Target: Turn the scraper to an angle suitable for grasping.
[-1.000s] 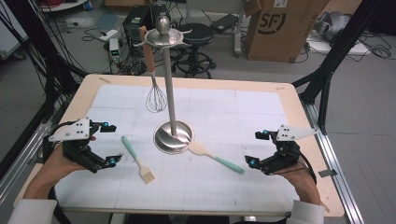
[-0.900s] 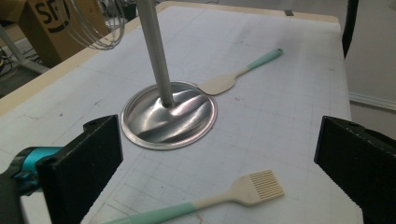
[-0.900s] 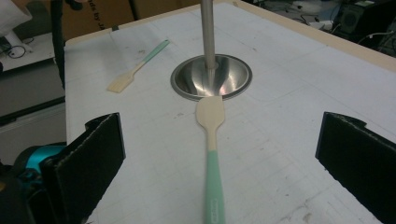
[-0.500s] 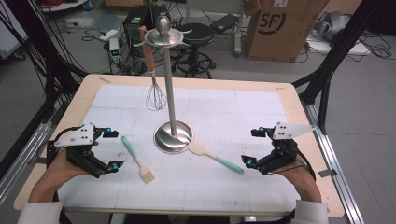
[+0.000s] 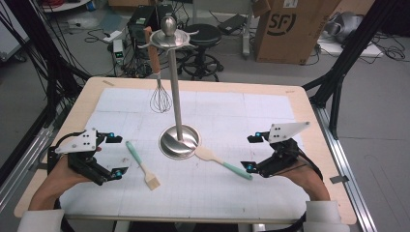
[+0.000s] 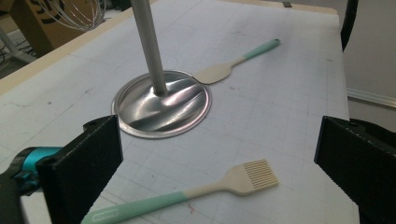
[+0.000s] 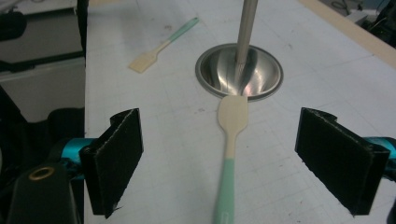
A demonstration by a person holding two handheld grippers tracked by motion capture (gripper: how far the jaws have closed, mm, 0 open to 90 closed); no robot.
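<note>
A metal stand [image 5: 175, 87] rises from its round base mid-desk [image 5: 300, 101], with a whisk [image 5: 160, 92] hanging from its top. The left gripper [image 5: 116, 155] hovers with jaws spread wide and empty, near a teal-handled brush [image 5: 142, 164] lying flat on the paper. The right gripper [image 5: 251, 152] is also wide open, just beside the teal handle of a spatula [image 5: 222, 162] whose pale blade touches the base.

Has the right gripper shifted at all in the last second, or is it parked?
Yes. The right gripper has crept inward toward the stand base, closing on the spatula handle's teal end.
</note>
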